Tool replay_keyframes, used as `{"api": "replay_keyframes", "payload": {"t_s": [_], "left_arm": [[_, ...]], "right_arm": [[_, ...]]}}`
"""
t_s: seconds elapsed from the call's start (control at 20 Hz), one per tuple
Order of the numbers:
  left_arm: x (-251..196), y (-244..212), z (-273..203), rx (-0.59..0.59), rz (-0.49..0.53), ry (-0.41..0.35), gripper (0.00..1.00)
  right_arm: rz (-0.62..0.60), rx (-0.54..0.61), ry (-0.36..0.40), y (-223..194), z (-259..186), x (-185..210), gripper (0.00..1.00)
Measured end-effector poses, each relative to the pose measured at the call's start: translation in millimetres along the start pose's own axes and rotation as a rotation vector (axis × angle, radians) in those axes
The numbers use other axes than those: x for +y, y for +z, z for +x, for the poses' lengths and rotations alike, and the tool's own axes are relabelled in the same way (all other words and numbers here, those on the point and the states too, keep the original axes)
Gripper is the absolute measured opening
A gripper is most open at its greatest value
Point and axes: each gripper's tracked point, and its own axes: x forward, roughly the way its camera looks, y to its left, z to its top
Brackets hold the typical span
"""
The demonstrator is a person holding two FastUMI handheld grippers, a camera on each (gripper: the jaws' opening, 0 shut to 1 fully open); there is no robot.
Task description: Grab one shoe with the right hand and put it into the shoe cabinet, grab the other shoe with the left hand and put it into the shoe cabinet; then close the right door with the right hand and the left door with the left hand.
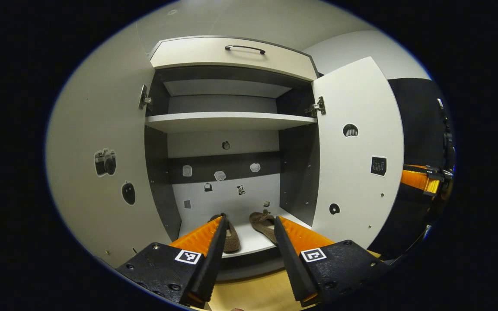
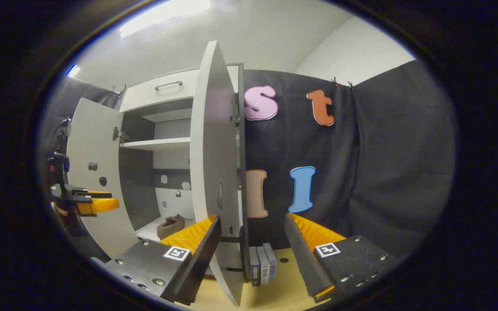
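Looking at where things sit, both shoes are already in the shoe cabinet [image 1: 231, 121]: left shoe [image 1: 231, 237] and right shoe [image 1: 263, 224] side by side on the bottom shelf, toes inward. Both doors hang open. Right claw [image 2: 251, 235] is apart, empty, lined up around the right door [image 2: 214, 172] edge, probably to push it. Left claw [image 1: 249, 237] is apart too, facing the opening

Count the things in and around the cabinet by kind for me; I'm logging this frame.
Shoes on the bottom shelf: 2, left one and right one
Cabinet doors, both open: 2, left and right
Drawer handle: 1
Hand-held grippers: 2, left and right
Total: 7
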Motion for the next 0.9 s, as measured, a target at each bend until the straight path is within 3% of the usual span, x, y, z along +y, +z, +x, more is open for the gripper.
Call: {"api": "replay_keyframes", "payload": {"t_s": [0.55,0.9], "left_arm": [[22.0,0.2,-12.4,-0.004,0.0,0.063,0.72],[33.2,-3.2,-20.1,0.003,-0.009,0.096,0.69]], "right_arm": [[0.034,0.029,0.213,-9.0,24.2,76.6,0.89],[0.055,0.045,0.273,-15.9,46.0,111.2,0.89]]}}
